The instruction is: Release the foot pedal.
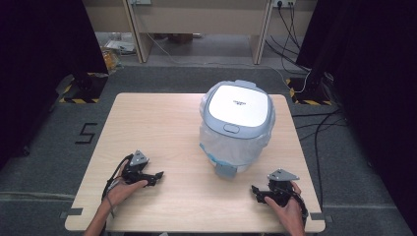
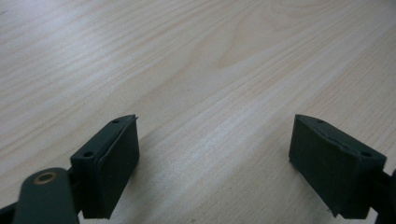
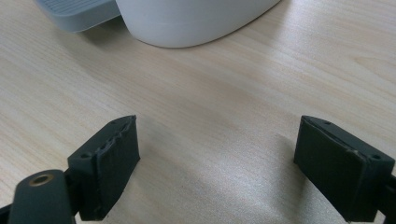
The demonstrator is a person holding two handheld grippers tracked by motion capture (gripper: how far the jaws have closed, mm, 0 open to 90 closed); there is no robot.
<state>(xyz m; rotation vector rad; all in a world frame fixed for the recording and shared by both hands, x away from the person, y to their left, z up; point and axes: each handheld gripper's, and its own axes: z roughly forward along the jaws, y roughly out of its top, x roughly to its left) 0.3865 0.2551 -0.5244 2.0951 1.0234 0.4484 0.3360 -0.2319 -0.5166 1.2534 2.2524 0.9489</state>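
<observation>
From the high view, a white pedal bin (image 1: pixel 237 127) lined with a plastic bag (image 1: pixel 231 147) stands on the wooden table (image 1: pixel 167 123). The left gripper (image 1: pixel 156 175) rests nearer the person to the bin's left, the right gripper (image 1: pixel 255 191) to its right.

In the left gripper view, the jaws stand wide apart over bare wood.

In the right gripper view, the jaws are likewise spread, with the bin's base (image 3: pixel 196 21) and grey pedal (image 3: pixel 77 14) just ahead.

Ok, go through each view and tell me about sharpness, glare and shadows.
High view: soft overall, glare whitening the bin lid, dark curtains at both sides. Left gripper view: table grain crisp mid-frame, near pads slightly blurred, faint shadows beside them. Right gripper view: similar, a bright sheen on the wood between the open jaws, the bin base casting a soft shadow.
</observation>
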